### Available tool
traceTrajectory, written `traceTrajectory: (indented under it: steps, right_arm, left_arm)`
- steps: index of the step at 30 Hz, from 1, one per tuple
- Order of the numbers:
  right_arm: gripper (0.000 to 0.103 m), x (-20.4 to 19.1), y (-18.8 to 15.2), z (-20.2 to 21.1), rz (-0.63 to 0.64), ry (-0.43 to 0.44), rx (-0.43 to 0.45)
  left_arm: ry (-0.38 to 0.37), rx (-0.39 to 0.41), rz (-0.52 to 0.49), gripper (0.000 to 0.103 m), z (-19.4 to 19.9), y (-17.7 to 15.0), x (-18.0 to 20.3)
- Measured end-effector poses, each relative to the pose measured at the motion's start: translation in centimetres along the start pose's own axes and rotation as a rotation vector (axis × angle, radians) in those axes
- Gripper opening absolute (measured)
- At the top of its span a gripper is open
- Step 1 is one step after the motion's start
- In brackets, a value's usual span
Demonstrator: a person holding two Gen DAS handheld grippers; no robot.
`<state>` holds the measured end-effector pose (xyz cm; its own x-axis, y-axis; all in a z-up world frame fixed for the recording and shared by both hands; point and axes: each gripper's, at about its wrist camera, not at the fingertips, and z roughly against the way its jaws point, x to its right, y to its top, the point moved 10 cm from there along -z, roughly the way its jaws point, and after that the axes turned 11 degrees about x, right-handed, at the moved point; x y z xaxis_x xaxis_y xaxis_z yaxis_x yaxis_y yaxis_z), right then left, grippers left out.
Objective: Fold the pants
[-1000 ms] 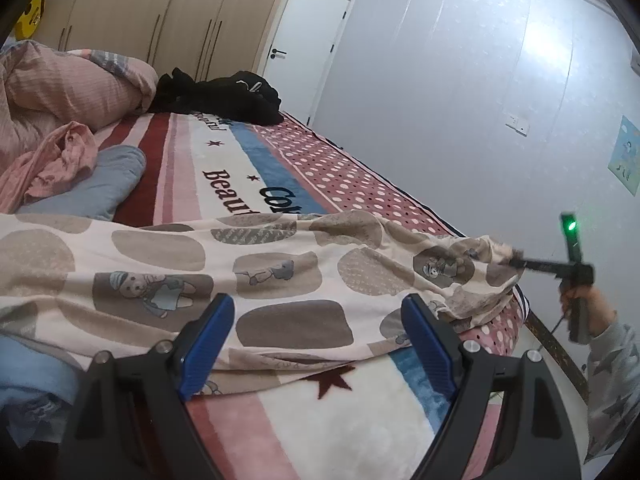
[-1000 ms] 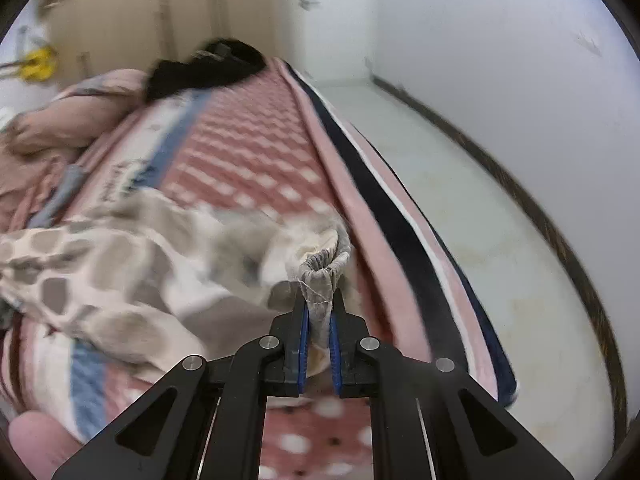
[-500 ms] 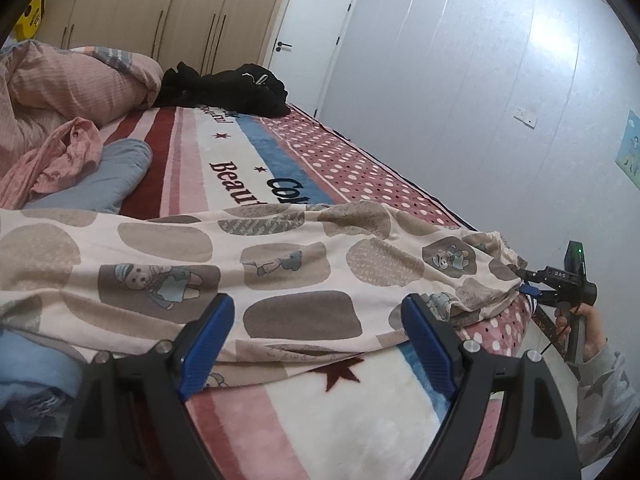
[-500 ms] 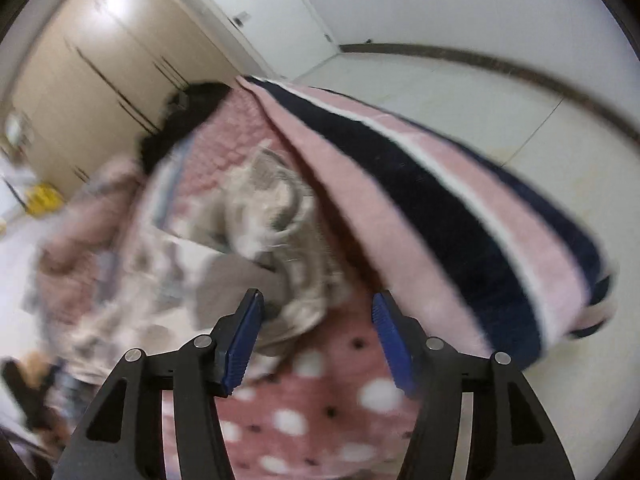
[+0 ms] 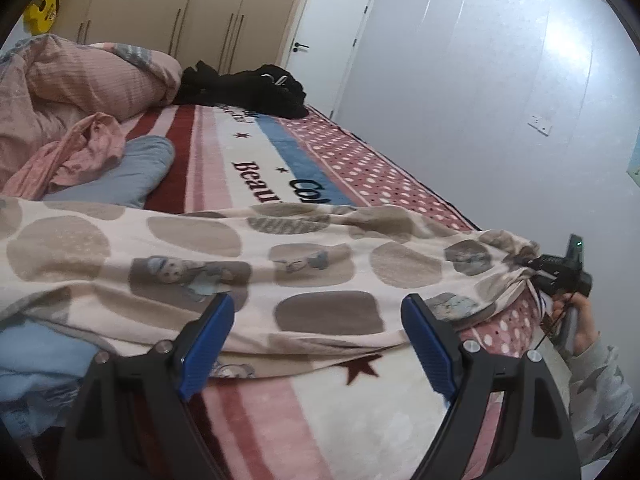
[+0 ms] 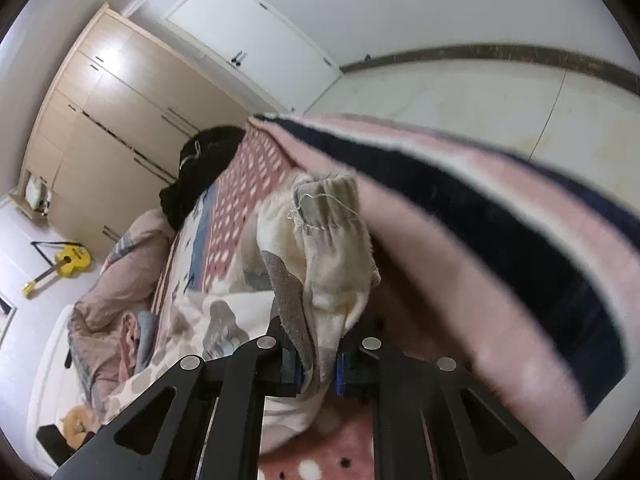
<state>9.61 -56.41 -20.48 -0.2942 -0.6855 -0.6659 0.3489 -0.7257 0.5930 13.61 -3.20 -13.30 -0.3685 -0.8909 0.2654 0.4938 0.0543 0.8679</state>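
The pants (image 5: 256, 264) are cream with brown spots and cartoon prints, spread across the bed from left to right. My left gripper (image 5: 316, 344) is open and empty, its blue pads just in front of the pants' near edge. My right gripper (image 6: 318, 364) is shut on the pants' gathered end (image 6: 328, 240) at the bed's right edge. It also shows in the left wrist view (image 5: 560, 272), held by a hand at the far right.
The bed carries a striped, dotted blanket (image 5: 344, 160), a pink duvet (image 5: 80, 80), a grey-blue pillow (image 5: 120, 176) and black clothes (image 5: 248, 88). Blue cloth (image 5: 36, 368) lies at the near left. Wardrobes, a door and bare floor (image 6: 460, 96) lie beyond.
My right gripper opened half a second ago and has now shut again on the pants' end. The left gripper has stayed open and almost still.
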Motion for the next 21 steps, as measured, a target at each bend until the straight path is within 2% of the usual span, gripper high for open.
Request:
traceTrajectory:
  steps: [9,14,17,21]
  right_arm:
    - [0.005,2.8,7.0,3.5,0.058,-0.094,0.12]
    - [0.005,7.1,11.0,6.4,0.044,-0.185,0.186]
    - [0.005,9.4,12.4,7.7,0.052,-0.232,0.204]
    - [0.005,10.8,13.3,8.4,0.049,-0.253,0.208]
  left_arm:
    - [0.045,-0.009,0.009,0.083,-0.2,0.0,-0.4]
    - [0.042,-0.002,0.005,0.083,-0.1,0.2,0.5]
    - [0.041,-0.001,0.013,0.083,-0.1,0.3,0.8]
    - [0.053,0.002,0.013,0.083,0.0,0.5,1.0]
